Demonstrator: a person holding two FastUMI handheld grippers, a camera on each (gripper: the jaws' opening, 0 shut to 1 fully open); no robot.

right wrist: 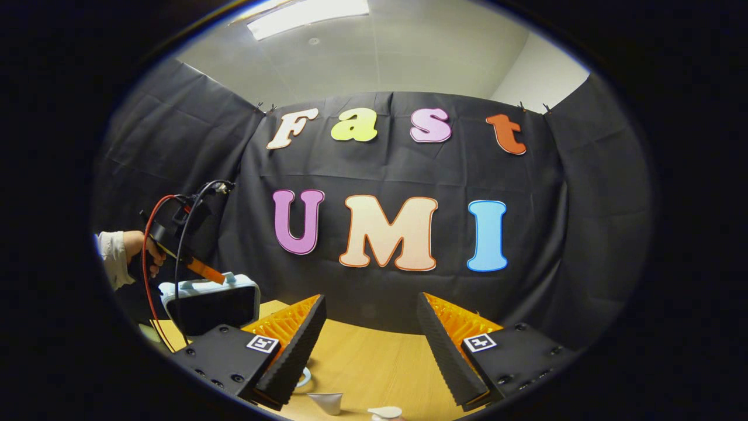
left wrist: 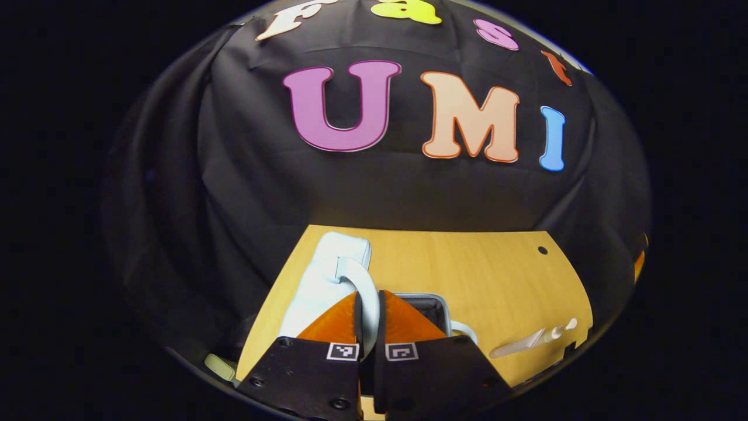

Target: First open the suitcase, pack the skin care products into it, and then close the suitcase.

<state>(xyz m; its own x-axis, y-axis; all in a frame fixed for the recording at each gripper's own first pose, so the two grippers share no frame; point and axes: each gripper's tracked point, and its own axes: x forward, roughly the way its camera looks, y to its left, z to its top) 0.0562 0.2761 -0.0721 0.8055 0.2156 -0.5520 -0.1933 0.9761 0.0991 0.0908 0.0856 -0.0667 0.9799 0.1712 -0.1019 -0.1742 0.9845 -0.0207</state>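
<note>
In the left gripper view my left gripper [left wrist: 368, 299] is shut on the curved handle [left wrist: 363, 285] of the pale blue suitcase [left wrist: 327, 275]. Its lid is lifted, and a dark inside [left wrist: 429, 305] shows just right of the fingers. A white skin care tube [left wrist: 537, 338] lies on the table to the right. In the right gripper view the suitcase lid [right wrist: 210, 303] stands raised at the left, with the left gripper [right wrist: 201, 269] on its top edge and a hand [right wrist: 143, 248] holding that gripper. My right gripper [right wrist: 371, 345] hangs open over the table, holding nothing. Small white containers [right wrist: 327, 402] lie just below it.
The wooden table [left wrist: 485, 275] ends at the black cloth wall behind. It has a small hole [left wrist: 542, 250] near its far right corner. A red and a black cable [right wrist: 153, 234] hang from the left gripper. Another white item [right wrist: 385, 412] lies at the bottom edge.
</note>
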